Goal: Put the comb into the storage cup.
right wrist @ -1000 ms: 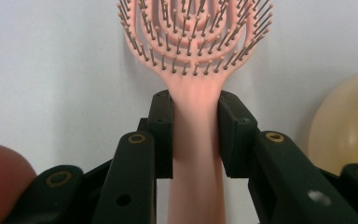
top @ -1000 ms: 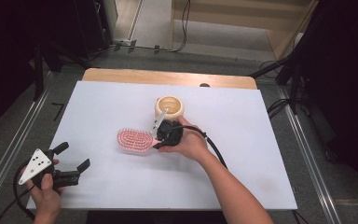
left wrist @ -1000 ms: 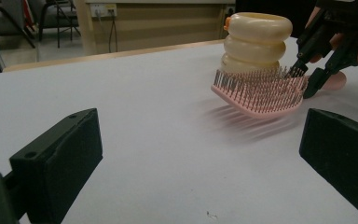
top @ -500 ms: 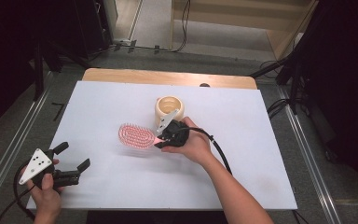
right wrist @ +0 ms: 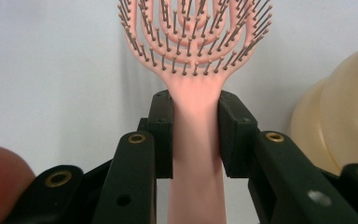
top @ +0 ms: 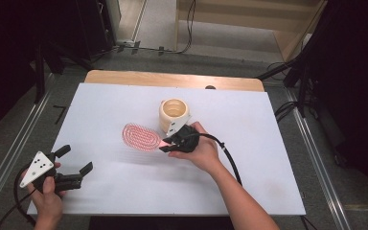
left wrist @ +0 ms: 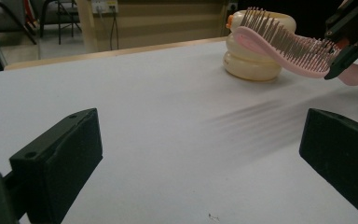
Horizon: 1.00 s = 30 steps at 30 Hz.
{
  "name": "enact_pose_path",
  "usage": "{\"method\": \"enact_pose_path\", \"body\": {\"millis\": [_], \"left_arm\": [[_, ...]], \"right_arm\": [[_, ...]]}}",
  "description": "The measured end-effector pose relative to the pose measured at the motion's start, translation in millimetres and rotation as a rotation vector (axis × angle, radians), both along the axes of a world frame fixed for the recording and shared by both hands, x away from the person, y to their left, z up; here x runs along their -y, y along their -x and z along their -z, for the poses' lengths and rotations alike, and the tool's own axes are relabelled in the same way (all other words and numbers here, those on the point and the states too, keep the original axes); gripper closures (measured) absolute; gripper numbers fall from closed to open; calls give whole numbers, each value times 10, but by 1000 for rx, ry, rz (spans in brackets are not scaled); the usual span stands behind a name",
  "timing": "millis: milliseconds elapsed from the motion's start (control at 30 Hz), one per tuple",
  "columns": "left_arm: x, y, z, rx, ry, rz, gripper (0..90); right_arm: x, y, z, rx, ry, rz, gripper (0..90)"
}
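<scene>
A pink hairbrush (top: 141, 137) with an open, looped head and brown-tipped bristles is held by its handle. It is lifted above the white table, bristles upward, just beside a cream ribbed cup (top: 173, 115).

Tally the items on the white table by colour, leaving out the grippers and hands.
Pink: 1, the hairbrush, held by its handle just above the white table
Cream: 1, the ribbed holder
Total: 2
</scene>
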<state>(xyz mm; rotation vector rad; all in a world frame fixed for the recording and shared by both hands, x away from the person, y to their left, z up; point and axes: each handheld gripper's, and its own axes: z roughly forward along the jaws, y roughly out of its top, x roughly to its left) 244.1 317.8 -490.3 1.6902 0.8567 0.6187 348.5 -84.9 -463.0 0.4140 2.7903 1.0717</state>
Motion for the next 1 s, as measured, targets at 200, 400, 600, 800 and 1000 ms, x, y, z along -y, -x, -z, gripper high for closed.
{"method": "enact_pose_path", "body": {"millis": [200,400,600,800,1000], "left_arm": [[28,-1,-36,1,-2,3,0],[257,23,-120,22,-54,30,0],[455,21,-212,28,-64,78,0],[585,3,-280,30,-66,105,0],[707,-37,-348,39,-53,128,0]], "right_arm": [[65,32,-23,12,-43,14,677],[124,69,-36,13,-76,34,677],[172,103,-29,21,-98,49,677],[242,148,-36,29,-135,63,677],[301,195,-44,39,-170,74,677]]}}
